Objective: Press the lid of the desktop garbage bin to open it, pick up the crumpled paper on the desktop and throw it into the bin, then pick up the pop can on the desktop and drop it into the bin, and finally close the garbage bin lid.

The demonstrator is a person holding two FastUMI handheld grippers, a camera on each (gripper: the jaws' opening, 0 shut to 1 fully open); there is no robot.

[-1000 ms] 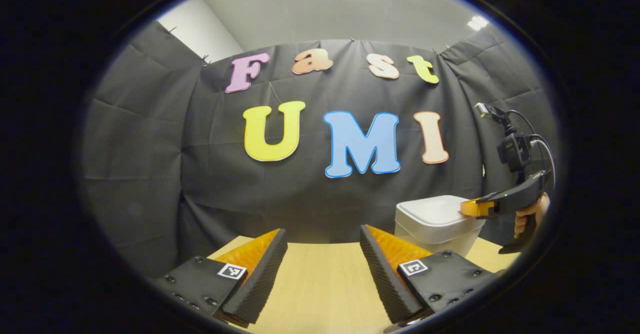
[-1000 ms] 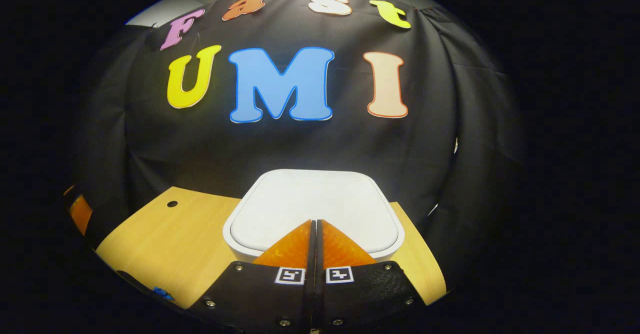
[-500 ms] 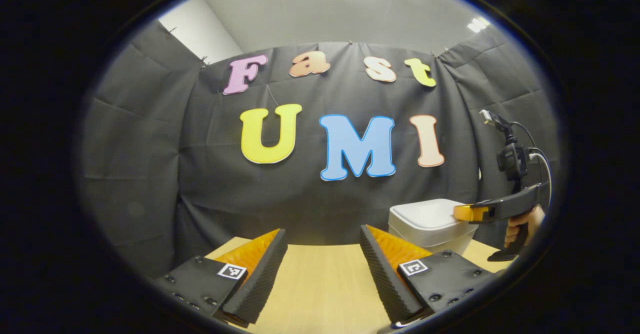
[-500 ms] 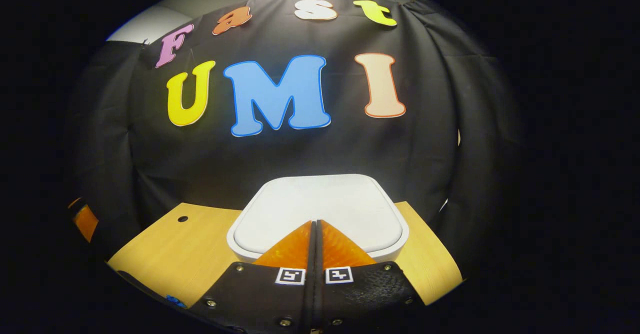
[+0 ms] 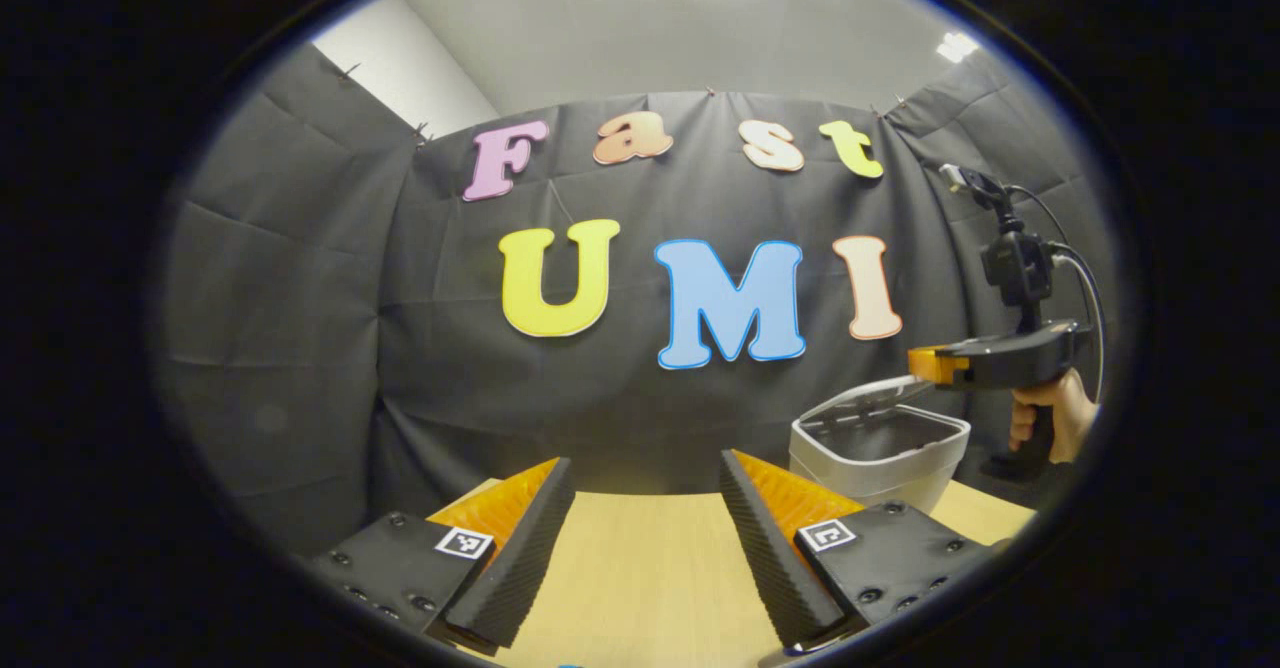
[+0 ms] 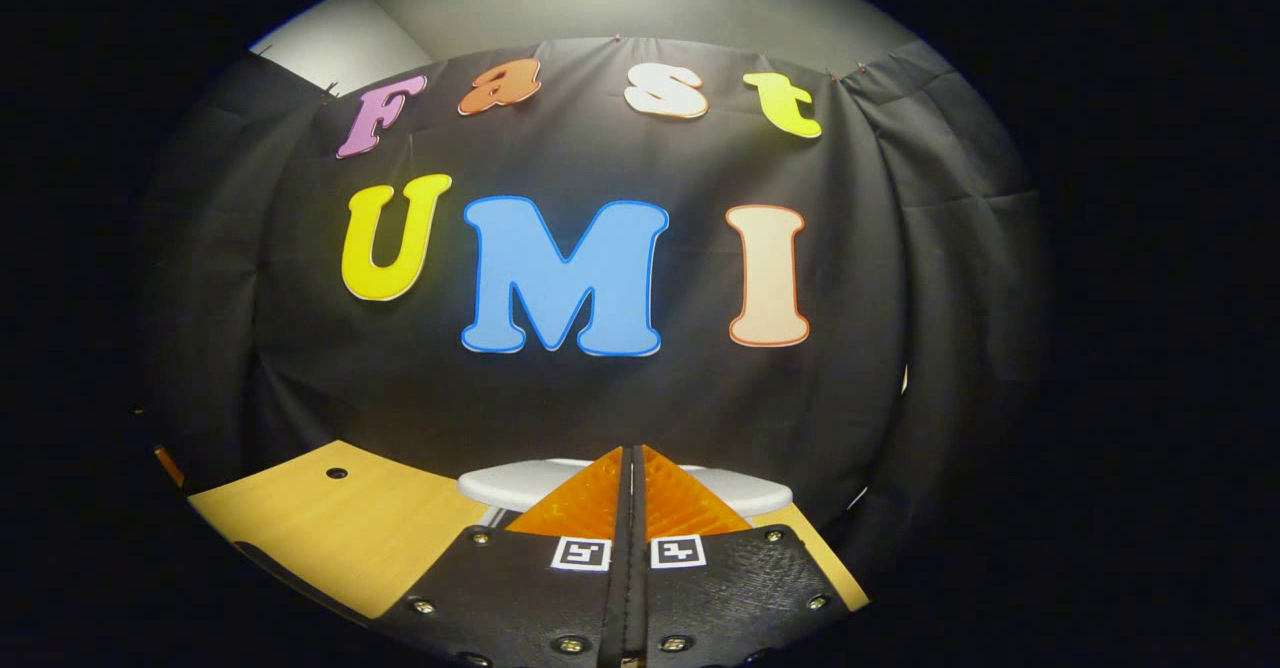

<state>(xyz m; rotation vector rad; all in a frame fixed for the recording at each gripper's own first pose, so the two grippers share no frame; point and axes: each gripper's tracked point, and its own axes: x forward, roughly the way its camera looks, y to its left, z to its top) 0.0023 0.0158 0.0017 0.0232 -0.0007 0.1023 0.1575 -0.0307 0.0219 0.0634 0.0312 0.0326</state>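
Bin (image 5: 880, 458) lid (image 5: 868, 395) popped open, step 1 done; paper, can, closing left. Right hand-held gripper (image 6: 632, 468) together, left hand-held gripper (image 5: 648, 508) apart, empty.

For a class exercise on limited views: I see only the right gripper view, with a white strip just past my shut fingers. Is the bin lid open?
Observer: Yes. The left gripper view shows the lid tilted up, partly open, over the garbage bin.
Operator: Where is my gripper?
Observer: The right gripper is at the lid's raised edge; I cannot tell whether they touch.
Operator: And the other one?
Observer: The left gripper is open above the table, holding nothing.
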